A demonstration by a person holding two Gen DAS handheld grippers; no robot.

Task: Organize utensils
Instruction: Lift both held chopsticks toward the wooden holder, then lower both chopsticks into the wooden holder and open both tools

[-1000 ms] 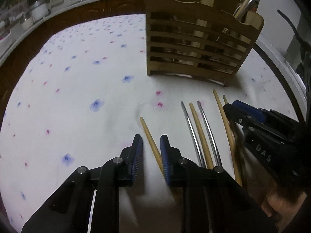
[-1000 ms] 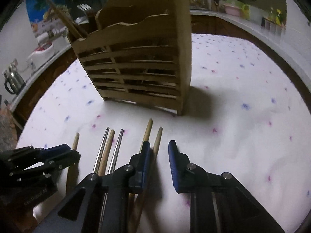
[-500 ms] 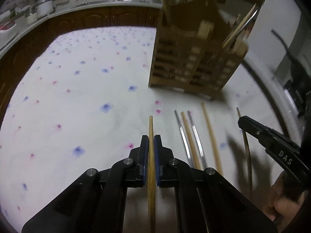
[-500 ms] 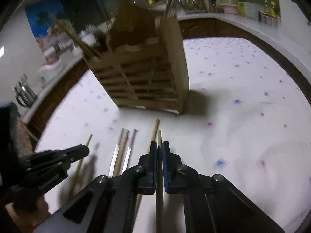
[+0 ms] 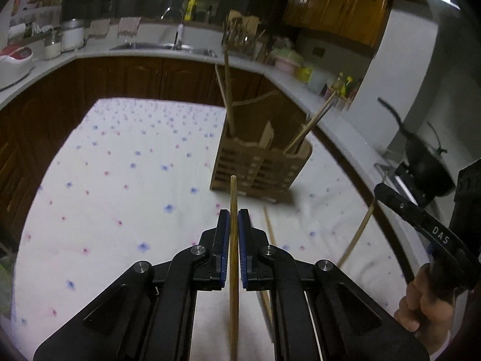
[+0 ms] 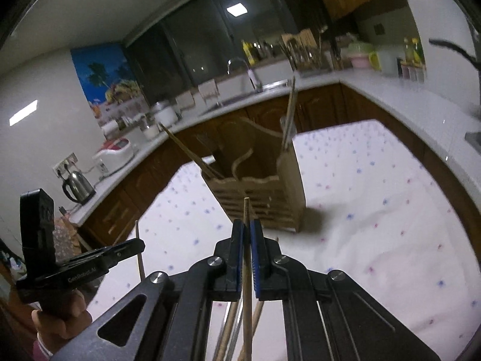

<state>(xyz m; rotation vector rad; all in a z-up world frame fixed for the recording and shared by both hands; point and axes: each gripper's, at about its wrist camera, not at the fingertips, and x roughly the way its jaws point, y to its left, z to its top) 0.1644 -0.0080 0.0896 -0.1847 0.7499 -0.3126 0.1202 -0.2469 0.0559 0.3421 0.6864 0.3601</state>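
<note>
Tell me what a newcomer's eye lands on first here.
Probably the two chopsticks held up off the table: the left gripper is shut on one wooden chopstick, the right gripper on another. Both point at the slatted wooden utensil holder standing on the flowered tablecloth.

Both held chopsticks [image 5: 233, 285] run off frame bottom.

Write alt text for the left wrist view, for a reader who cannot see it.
The left gripper is shut on a wooden chopstick pointing toward a slatted wooden utensil holder that stands on a floral tablecloth and already has chopsticks in it. At right, the right gripper holds another chopstick above the cloth.
</note>
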